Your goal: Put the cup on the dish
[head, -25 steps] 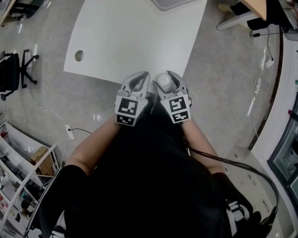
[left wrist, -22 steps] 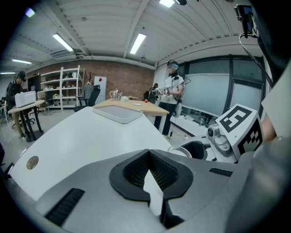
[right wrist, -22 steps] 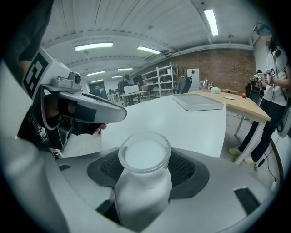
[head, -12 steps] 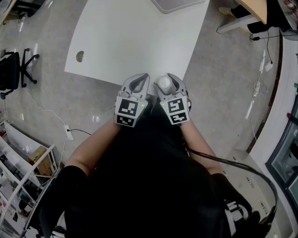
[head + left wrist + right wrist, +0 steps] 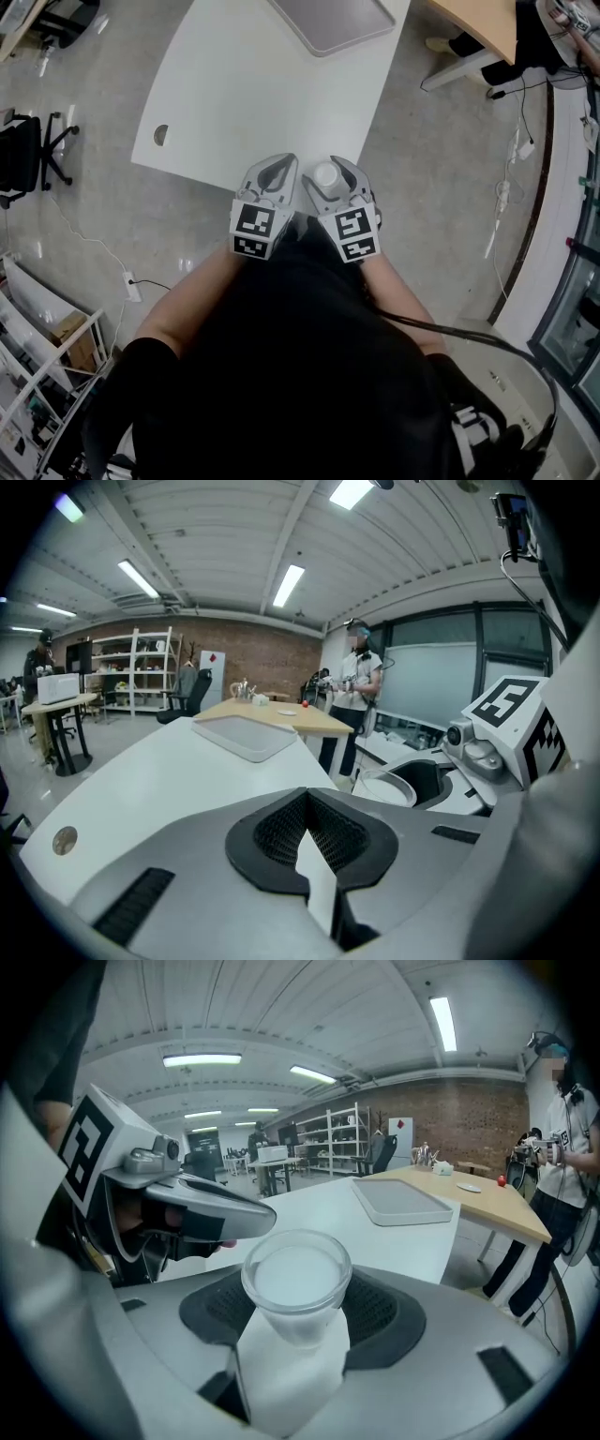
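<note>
A clear plastic cup (image 5: 325, 174) (image 5: 296, 1283) stands upright between the jaws of my right gripper (image 5: 330, 178) (image 5: 296, 1312), which is shut on it over the near edge of the white table (image 5: 244, 94). A grey rectangular dish (image 5: 335, 22) (image 5: 405, 1199) (image 5: 246, 735) lies at the table's far end, well away from the cup. My left gripper (image 5: 277, 172) (image 5: 307, 803) hangs just left of the right one. It is shut with nothing in it. The cup (image 5: 386, 787) also shows at the right of the left gripper view.
A round cable hole (image 5: 160, 134) sits at the table's near left corner. A black office chair (image 5: 28, 141) stands on the floor to the left, a wooden table (image 5: 478, 23) to the far right. A person (image 5: 361, 682) stands beyond the dish.
Both grippers have stayed side by side with the cup still held. The head view has shifted, so more of the dish and the wooden table shows at the top.
</note>
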The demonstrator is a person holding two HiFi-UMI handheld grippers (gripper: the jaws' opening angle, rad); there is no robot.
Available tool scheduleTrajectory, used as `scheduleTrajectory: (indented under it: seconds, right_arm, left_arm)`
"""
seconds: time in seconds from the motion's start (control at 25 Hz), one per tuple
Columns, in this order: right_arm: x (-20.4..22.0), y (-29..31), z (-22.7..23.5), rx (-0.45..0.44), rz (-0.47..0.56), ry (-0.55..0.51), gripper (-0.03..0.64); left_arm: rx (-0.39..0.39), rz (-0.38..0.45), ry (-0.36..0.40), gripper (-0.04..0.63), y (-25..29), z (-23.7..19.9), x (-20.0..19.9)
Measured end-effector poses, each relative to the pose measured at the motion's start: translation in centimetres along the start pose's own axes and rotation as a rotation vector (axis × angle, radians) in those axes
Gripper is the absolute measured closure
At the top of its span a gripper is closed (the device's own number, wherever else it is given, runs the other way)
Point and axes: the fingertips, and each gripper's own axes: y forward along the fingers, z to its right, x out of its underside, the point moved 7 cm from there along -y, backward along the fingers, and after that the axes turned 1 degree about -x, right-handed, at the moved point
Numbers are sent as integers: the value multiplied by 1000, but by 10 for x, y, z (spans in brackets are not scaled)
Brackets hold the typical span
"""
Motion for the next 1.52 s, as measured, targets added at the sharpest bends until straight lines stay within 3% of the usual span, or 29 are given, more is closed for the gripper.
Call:
scheduleTrajectory:
  seconds: [0.4,0.72,1.28,1.52]
  right_arm:
    - [-70,-43,45,-1,83,-54,380]
    - [-101,-68,73,-14,122,-99,379]
    - [-144,-96,115,-95,174,-129,379]
    - [-156,-95,119,-98,190,-115,380]
  left_arm:
    - [-73,123,18,589,13,12,-68]
    - [-123,197,50,589,24,26,-113]
    - [-234,245,76,589,32,49,-165]
    - [-236,245,93,589,32,40,-175]
